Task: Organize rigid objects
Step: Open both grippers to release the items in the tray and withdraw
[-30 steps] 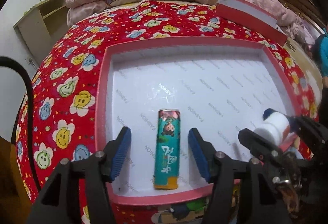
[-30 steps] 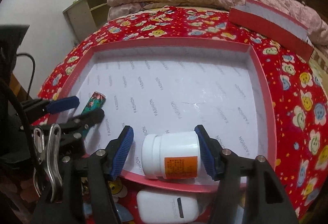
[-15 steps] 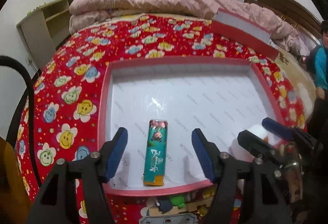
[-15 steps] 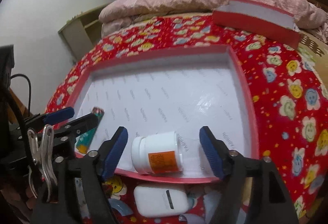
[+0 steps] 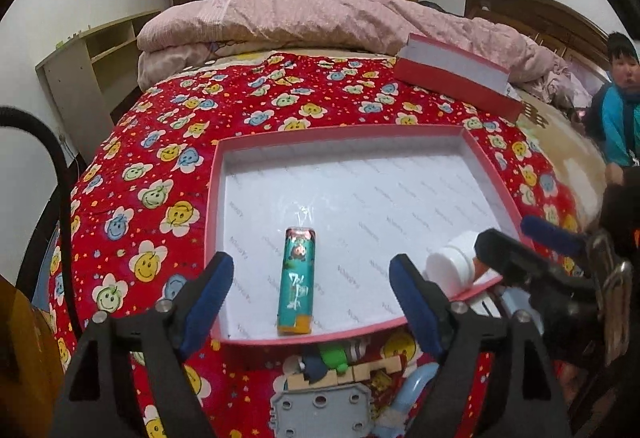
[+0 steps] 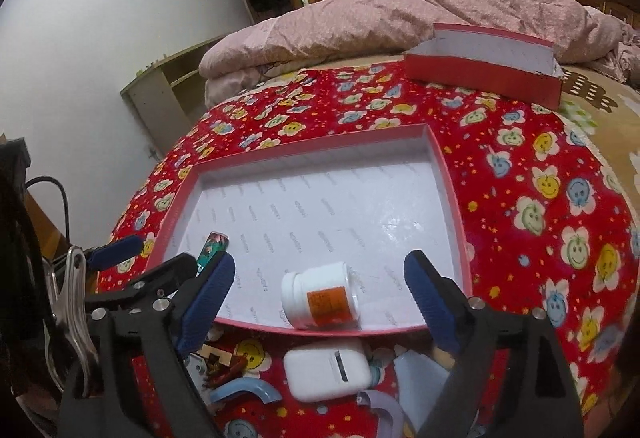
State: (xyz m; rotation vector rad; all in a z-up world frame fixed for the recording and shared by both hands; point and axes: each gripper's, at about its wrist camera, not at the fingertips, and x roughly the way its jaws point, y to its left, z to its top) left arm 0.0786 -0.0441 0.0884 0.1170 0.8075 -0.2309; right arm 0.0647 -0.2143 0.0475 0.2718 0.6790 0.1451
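Observation:
A pink-rimmed shallow box (image 5: pixel 216 197) with white lining lies on the red flowered bedspread; it also shows in the right wrist view (image 6: pixel 452 193). A teal tube (image 5: pixel 298 280) lies inside near the front rim, also visible in the right wrist view (image 6: pixel 214 246). A white bottle with an orange label (image 6: pixel 320 296) lies on its side inside by the front rim; its cap shows in the left wrist view (image 5: pixel 450 266). My left gripper (image 5: pixel 312 302) is open and empty, above and behind the tube. My right gripper (image 6: pixel 320 298) is open and empty, above the bottle.
A white case (image 6: pixel 326 368), a blue curved piece (image 6: pixel 244 390), wooden blocks (image 5: pixel 352 368) and a grey plate (image 5: pixel 320 410) lie on the bedspread before the box. The box lid (image 5: pixel 456 77) stands at the back. A pink quilt (image 5: pixel 320 21) and a child (image 5: pixel 618 97) are beyond.
Both grippers have pulled back and up from the box. The tube and the bottle stay lying inside it.

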